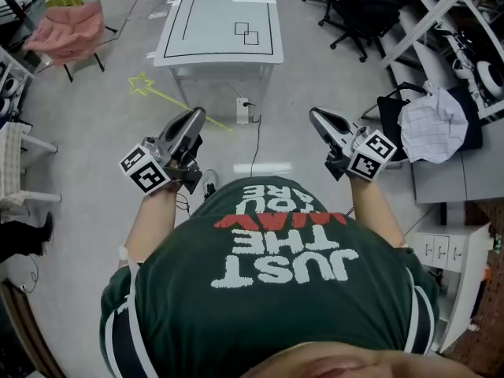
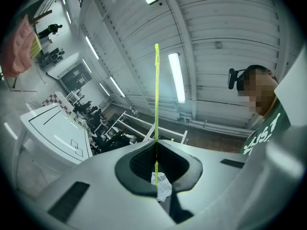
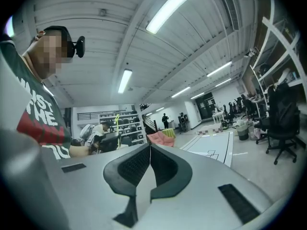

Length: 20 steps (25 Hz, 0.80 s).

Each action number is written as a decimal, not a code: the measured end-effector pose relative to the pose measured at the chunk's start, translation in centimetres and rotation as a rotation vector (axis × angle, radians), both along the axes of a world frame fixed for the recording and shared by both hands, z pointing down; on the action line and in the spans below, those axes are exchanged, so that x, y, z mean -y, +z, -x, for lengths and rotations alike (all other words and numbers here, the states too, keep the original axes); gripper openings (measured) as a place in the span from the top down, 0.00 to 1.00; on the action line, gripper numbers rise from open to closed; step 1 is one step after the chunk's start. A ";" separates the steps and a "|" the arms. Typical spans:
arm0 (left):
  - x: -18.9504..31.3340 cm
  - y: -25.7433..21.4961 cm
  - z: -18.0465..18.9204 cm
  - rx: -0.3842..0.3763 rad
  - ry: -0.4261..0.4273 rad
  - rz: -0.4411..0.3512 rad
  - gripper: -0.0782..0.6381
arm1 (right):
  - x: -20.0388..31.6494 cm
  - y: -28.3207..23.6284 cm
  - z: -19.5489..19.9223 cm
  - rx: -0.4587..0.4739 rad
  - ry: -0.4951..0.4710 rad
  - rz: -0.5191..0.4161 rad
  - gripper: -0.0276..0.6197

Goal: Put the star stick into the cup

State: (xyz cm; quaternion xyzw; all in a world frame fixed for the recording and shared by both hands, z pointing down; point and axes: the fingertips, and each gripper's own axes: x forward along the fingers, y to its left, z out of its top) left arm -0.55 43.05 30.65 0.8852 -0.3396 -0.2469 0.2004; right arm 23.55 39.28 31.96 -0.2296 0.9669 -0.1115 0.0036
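Observation:
The star stick (image 1: 161, 94) is a thin yellow rod with a star outline at its far-left end. It hangs above the grey floor in the head view. My left gripper (image 1: 197, 115) is shut on the rod partway along it. In the left gripper view the stick (image 2: 156, 95) rises straight up from between the closed jaws of the left gripper (image 2: 156, 146). My right gripper (image 1: 315, 115) is held out at the same height. Its jaws meet with nothing between them in the right gripper view (image 3: 150, 147). No cup shows in any view.
A white table (image 1: 220, 22) with black lines stands ahead on the floor. A pink cloth (image 1: 67, 30) lies over a chair at the far left. A checked cloth (image 1: 433, 120), shelves and black office chairs (image 1: 358, 10) fill the right side. A cable (image 1: 253, 144) runs across the floor.

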 end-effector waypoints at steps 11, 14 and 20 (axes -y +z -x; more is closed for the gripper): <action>17.4 -2.1 15.8 0.011 0.071 -0.023 0.88 | 15.8 -2.8 15.8 -0.023 0.070 -0.028 0.91; 21.1 -2.1 18.8 0.007 0.067 -0.017 0.88 | 19.6 -3.2 18.3 -0.039 0.082 -0.034 0.91; 27.5 -1.4 22.2 0.011 0.070 0.001 0.88 | 26.6 -2.8 20.5 -0.052 0.129 -0.020 0.91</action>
